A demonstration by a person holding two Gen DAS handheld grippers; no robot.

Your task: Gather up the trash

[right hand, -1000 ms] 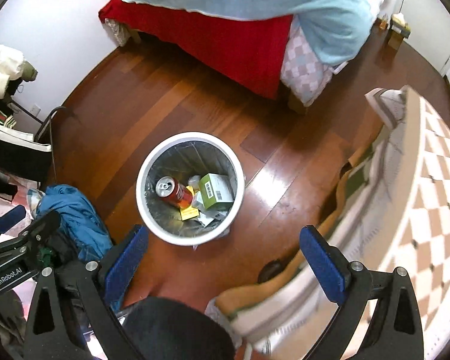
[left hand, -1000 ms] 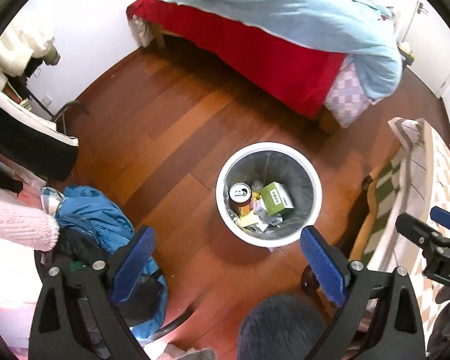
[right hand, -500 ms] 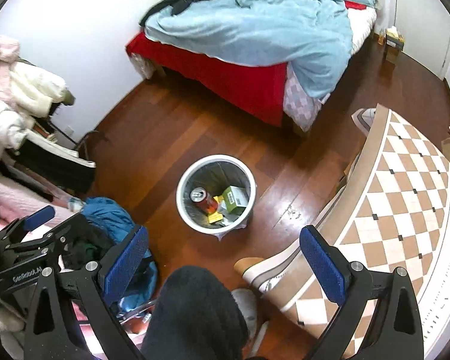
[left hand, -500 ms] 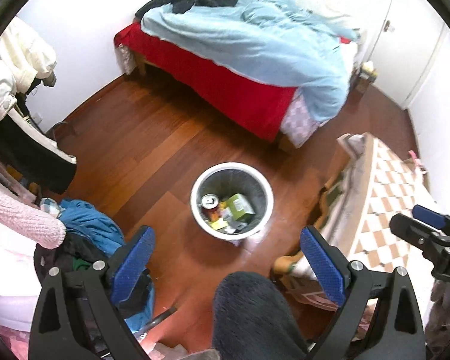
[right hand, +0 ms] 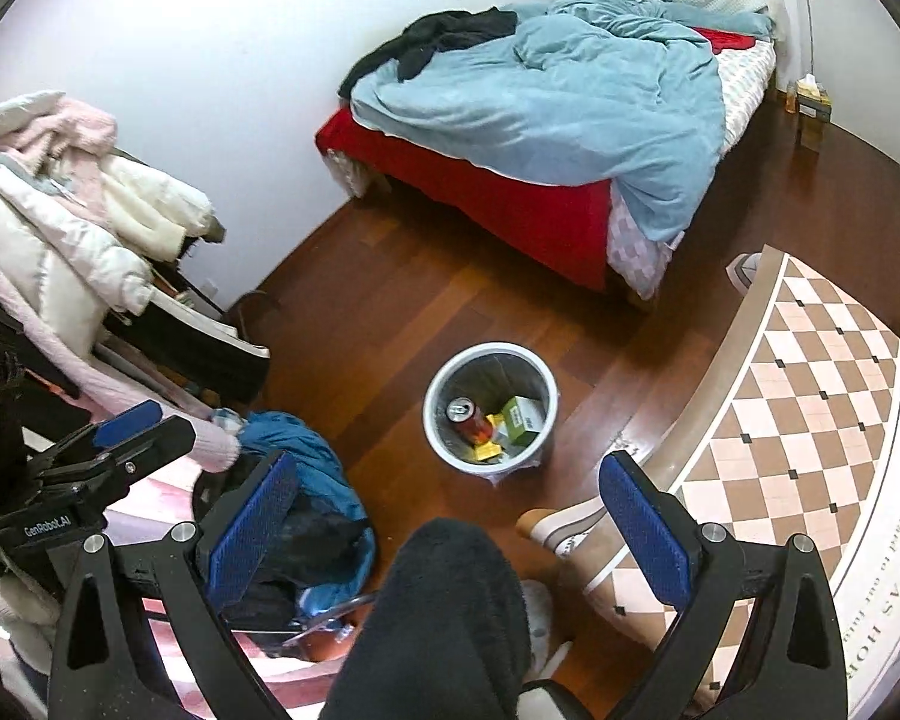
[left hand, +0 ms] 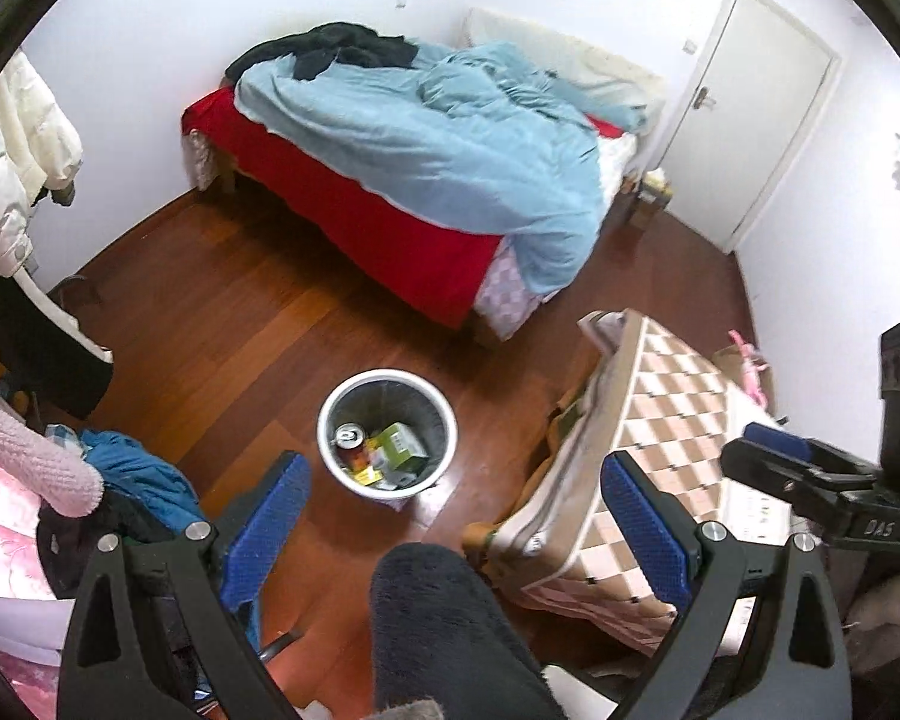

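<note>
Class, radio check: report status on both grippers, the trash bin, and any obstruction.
Left gripper open, empty. Right gripper open, empty. Trash bin upright on floor, holding soda can and green box. Dark-clad leg sits between grippers and bin.

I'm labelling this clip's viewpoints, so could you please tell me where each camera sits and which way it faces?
Left wrist: on the left gripper, held high, looking down at the trash bin and bed; its open blue-padded fingers, the person's dark leg and the right gripper at the right edge show.
Right wrist: on the right gripper, equally high, facing the same way; its open fingers, the leg and the left gripper at the left edge show.
Shared: bin with red can and green box, bed, checkered mat.
</note>
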